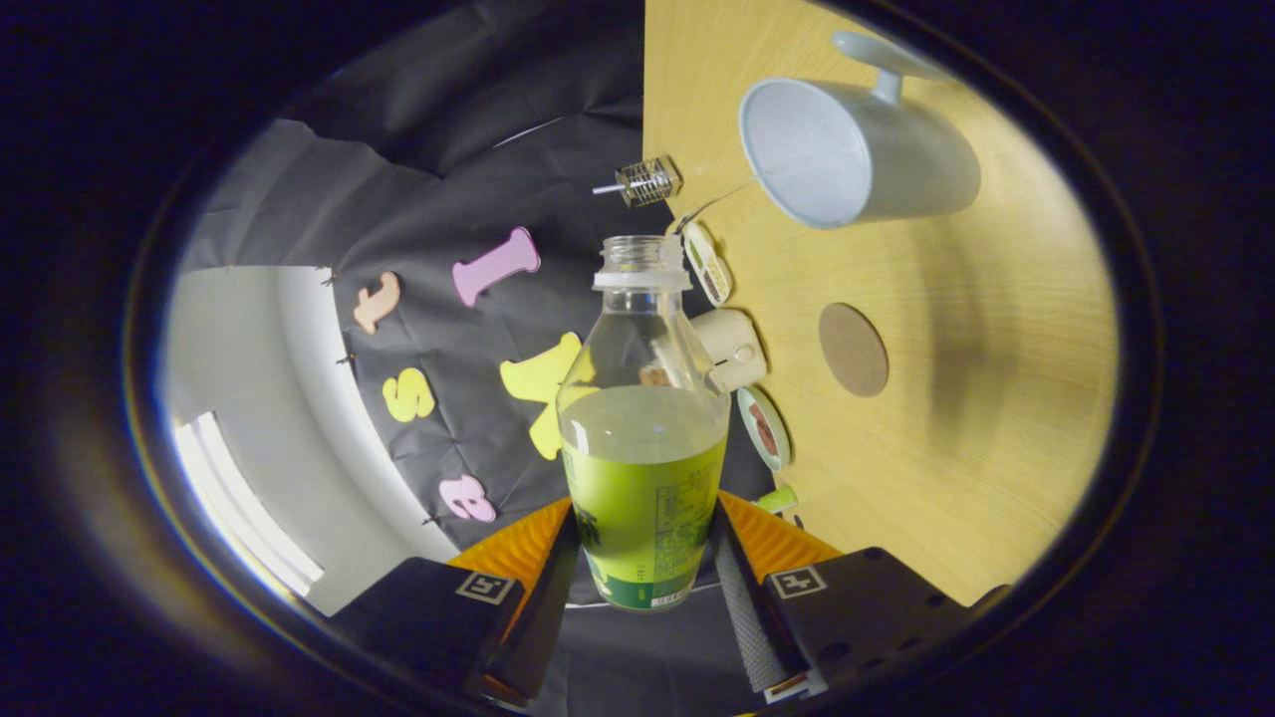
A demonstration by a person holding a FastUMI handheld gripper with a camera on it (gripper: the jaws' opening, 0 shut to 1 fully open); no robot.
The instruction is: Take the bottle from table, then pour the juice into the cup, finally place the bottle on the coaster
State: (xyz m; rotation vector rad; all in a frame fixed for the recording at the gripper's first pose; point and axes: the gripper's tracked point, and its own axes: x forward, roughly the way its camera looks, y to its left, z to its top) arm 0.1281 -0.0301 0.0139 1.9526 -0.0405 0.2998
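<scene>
I am clamping my gripper (645,558) on one uncapped bottle (643,428). One cup (857,149) and one coaster (853,350) are sitting apart on the table (976,418), bare wood lying around them.

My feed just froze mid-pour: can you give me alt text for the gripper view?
The gripper is shut on an uncapped bottle of greenish juice, tipped sideways relative to the wooden table. Beyond the bottle's mouth stands an empty white cup, with a round brown coaster between cup and fingers. No juice is flowing yet.
</scene>
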